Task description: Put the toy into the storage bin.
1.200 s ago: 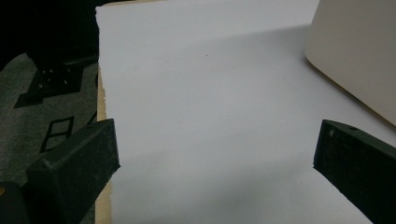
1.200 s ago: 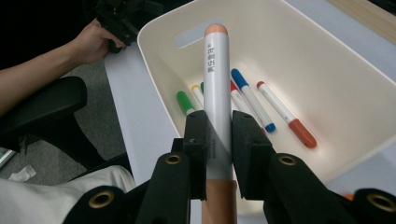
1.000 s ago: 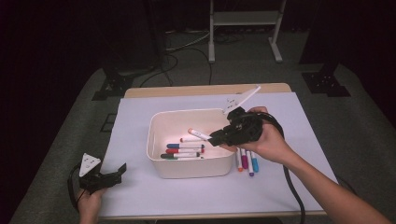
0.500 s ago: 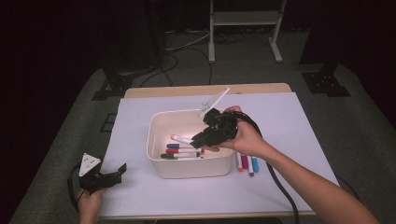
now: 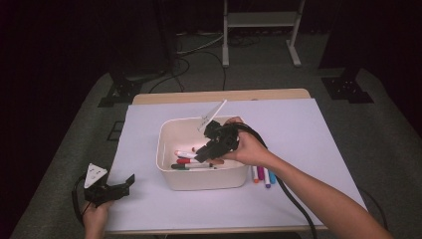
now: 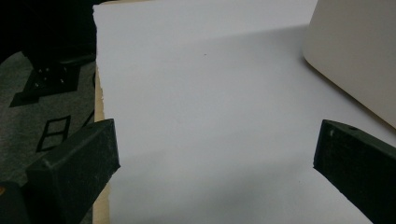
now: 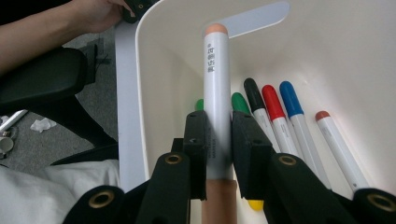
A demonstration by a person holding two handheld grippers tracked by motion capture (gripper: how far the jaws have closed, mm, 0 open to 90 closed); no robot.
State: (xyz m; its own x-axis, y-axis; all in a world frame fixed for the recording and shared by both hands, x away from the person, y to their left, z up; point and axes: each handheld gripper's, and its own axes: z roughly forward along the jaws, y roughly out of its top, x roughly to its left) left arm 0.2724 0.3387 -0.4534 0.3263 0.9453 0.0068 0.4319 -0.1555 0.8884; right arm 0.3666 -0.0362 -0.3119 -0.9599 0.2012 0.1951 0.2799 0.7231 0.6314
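right tongs holding a marker over the white bin, left tongs idle

at the left, the left tongs (image 5: 130,179) rest wide apart with nothing between them on the white-covered surface (image 5: 308,129), near its front corner. in the middle, the white bin (image 5: 171,130) holds several capped markers (image 7: 280,116) lying side by side. above it the right tongs (image 5: 200,155) clamp a peach-capped marker (image 7: 216,93). just right of the bin, three more markers (image 5: 263,175) lie on the surface.
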